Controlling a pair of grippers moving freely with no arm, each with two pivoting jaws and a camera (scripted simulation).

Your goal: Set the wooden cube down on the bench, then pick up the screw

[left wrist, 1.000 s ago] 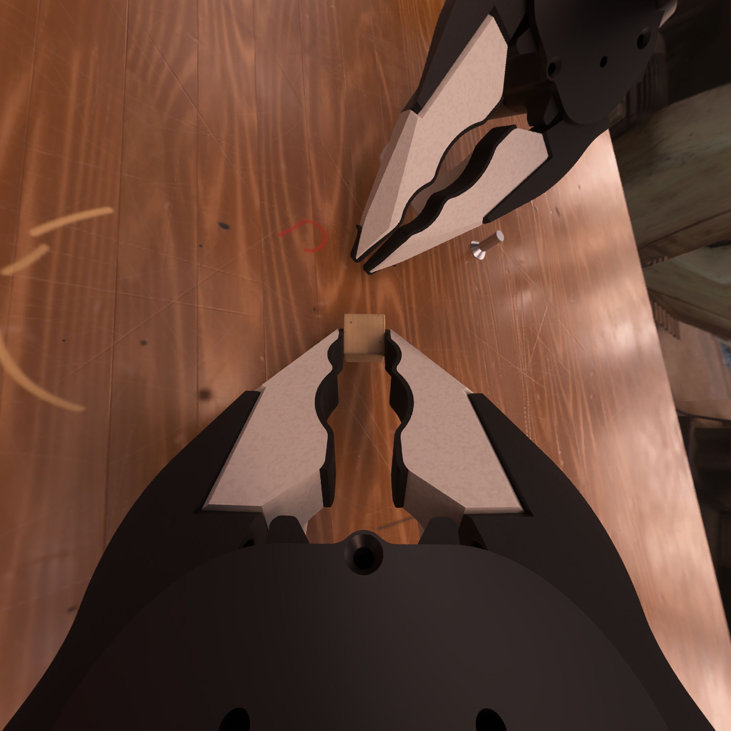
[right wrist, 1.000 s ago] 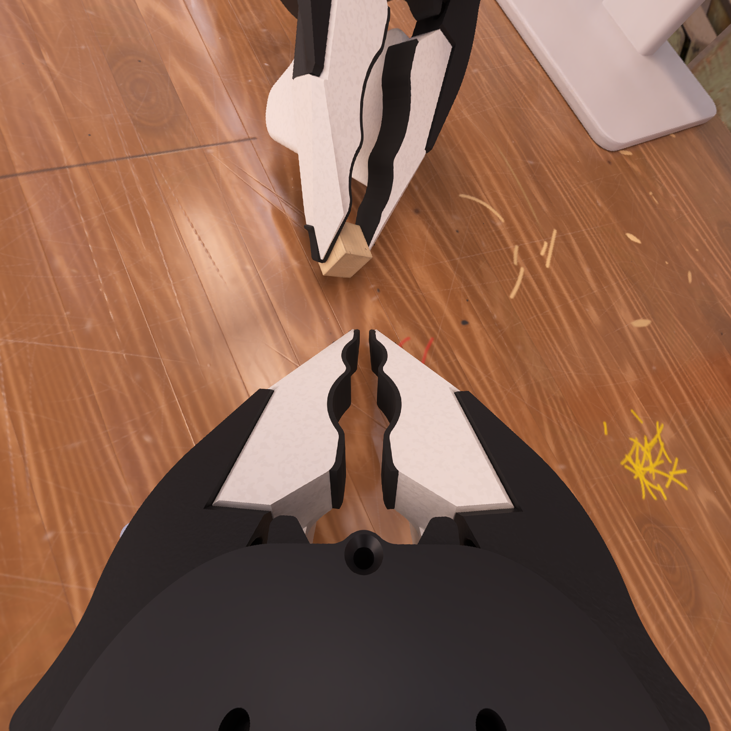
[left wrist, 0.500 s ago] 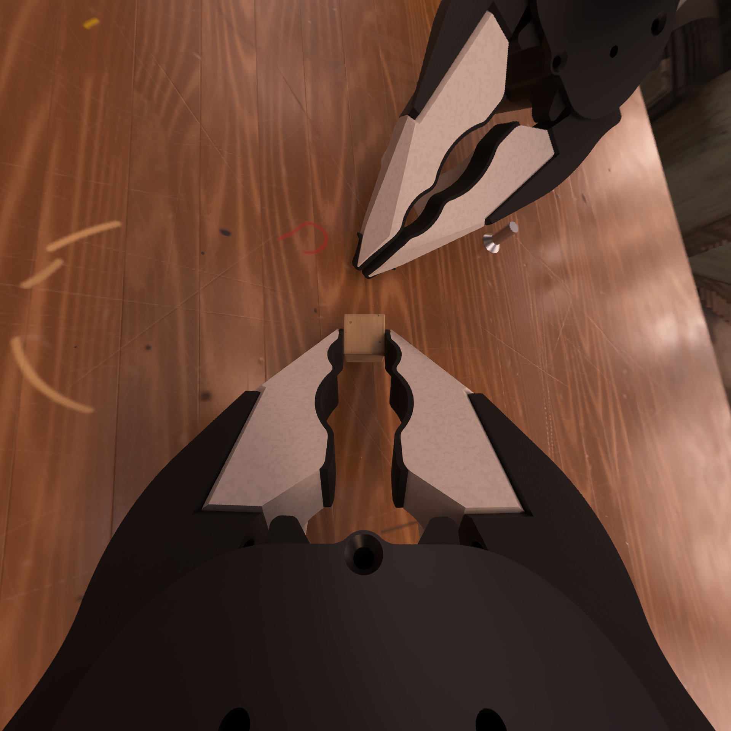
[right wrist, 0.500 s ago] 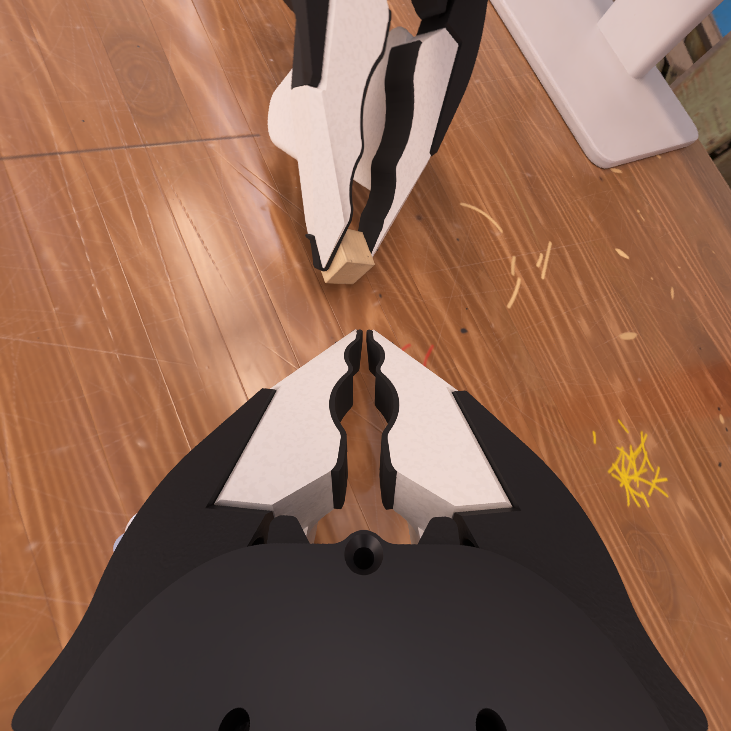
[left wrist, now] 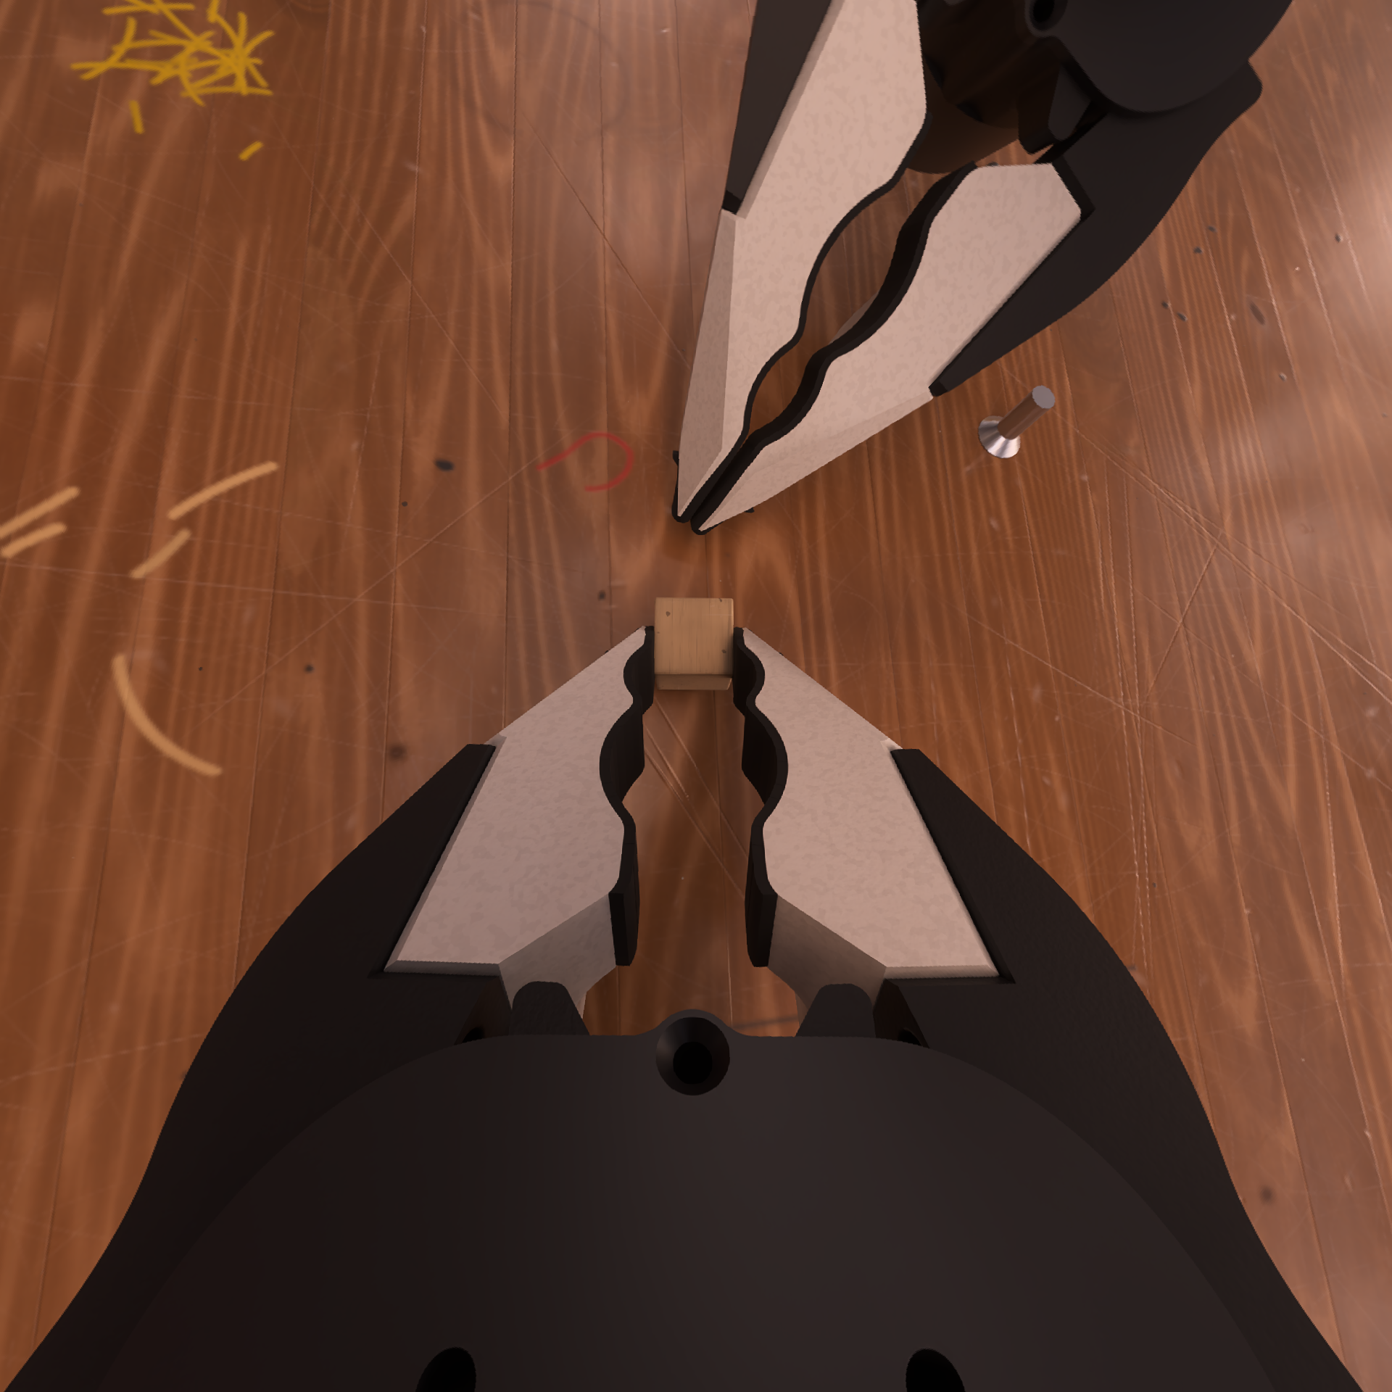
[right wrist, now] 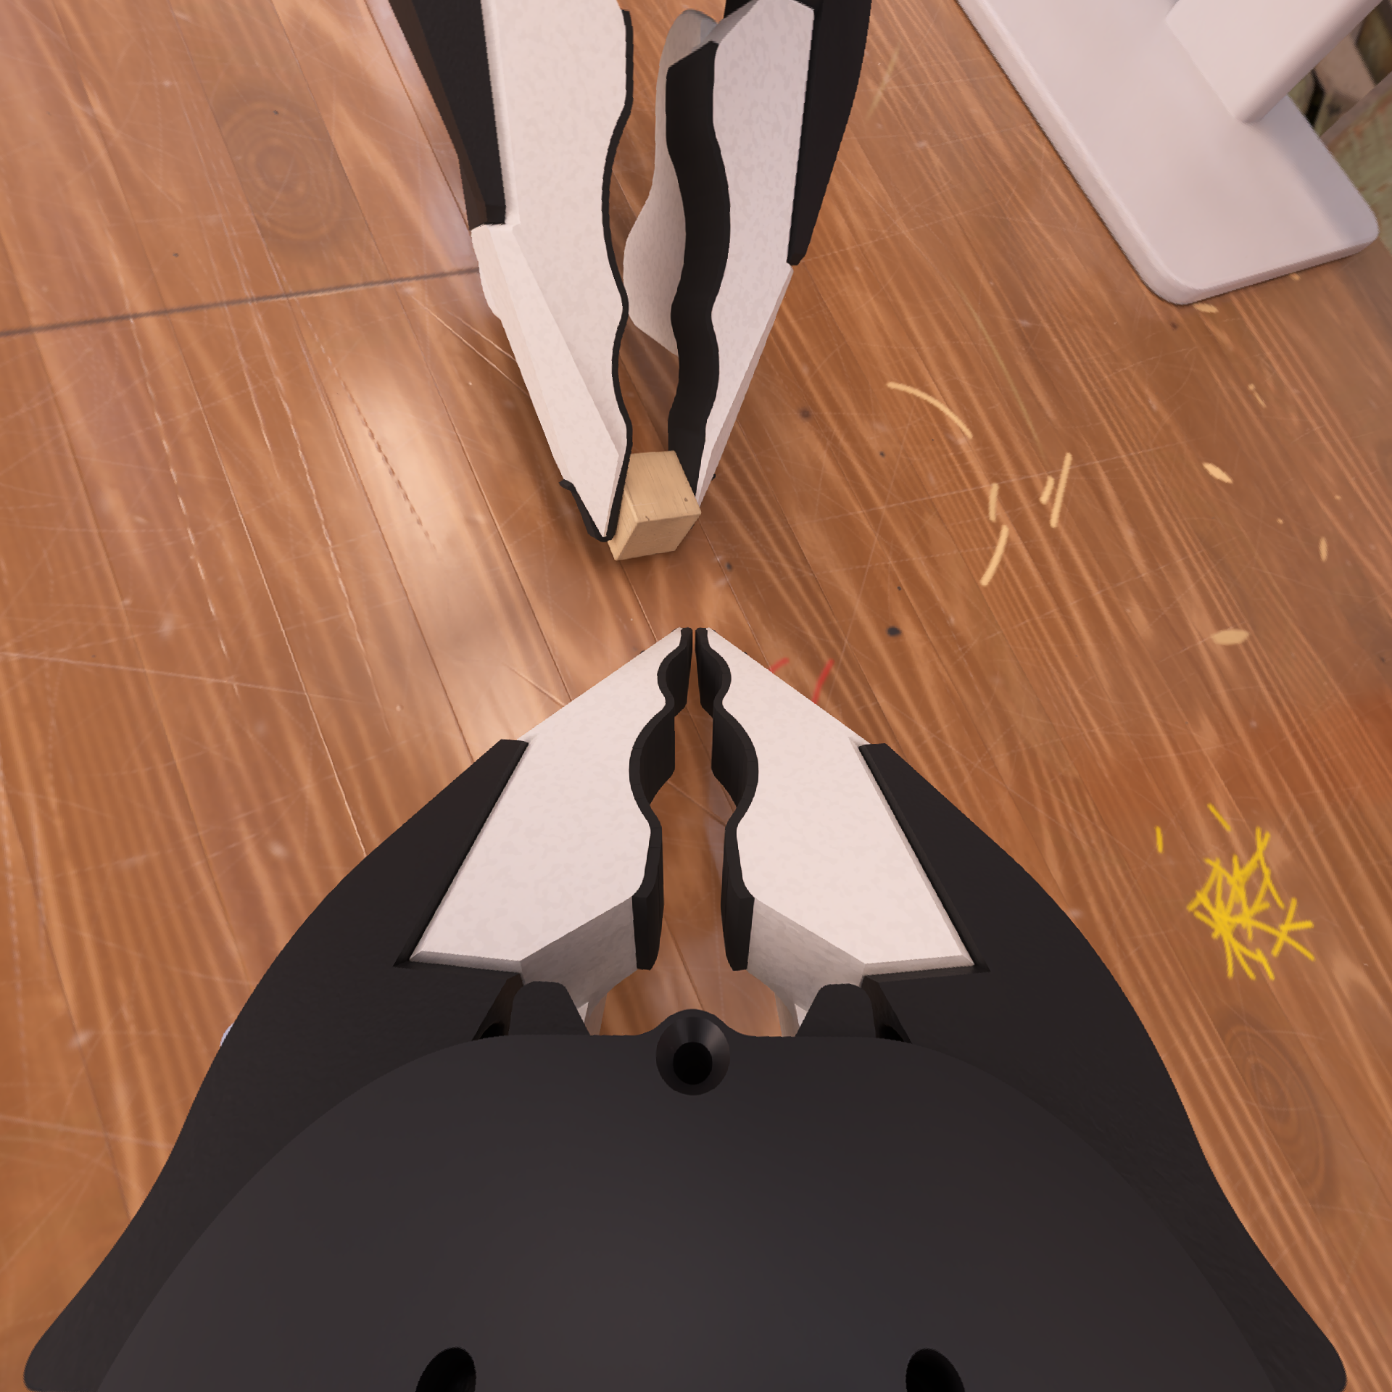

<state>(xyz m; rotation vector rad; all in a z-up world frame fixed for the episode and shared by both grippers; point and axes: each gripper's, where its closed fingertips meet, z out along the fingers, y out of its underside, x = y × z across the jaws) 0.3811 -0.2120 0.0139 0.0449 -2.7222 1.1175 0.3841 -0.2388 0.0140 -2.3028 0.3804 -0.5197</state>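
Two grippers are mine. My left gripper (left wrist: 693, 640), black-bodied with pale speckled fingers, has its tips closed onto the small pale wooden cube (left wrist: 693, 639), one fingertip pressed to each side face. From my right wrist view the same cube (right wrist: 654, 503) sits pinched at the very ends of those fingers, its lower edges at or just above the scratched reddish-brown plank bench (right wrist: 226, 527); I cannot tell whether it touches the wood.

My right gripper (right wrist: 691, 639) holds nothing. Its tips are drawn together with only a hairline slit between them, pointing at the bench just short of the cube. In the left wrist view that gripper (left wrist: 697, 520) comes in from the upper right, tips down near the boards.

The short steel screw with a flat round head (left wrist: 1013, 425) lies on its side on the bench, just beside my right gripper's outer finger, apart from the cube. A thin red curl (left wrist: 595, 459) lies on the other side of those tips. Yellow shavings (right wrist: 1243, 908) and tan slivers (right wrist: 998, 554) scatter further out, and a white stand base (right wrist: 1175, 173) rests on the far corner.
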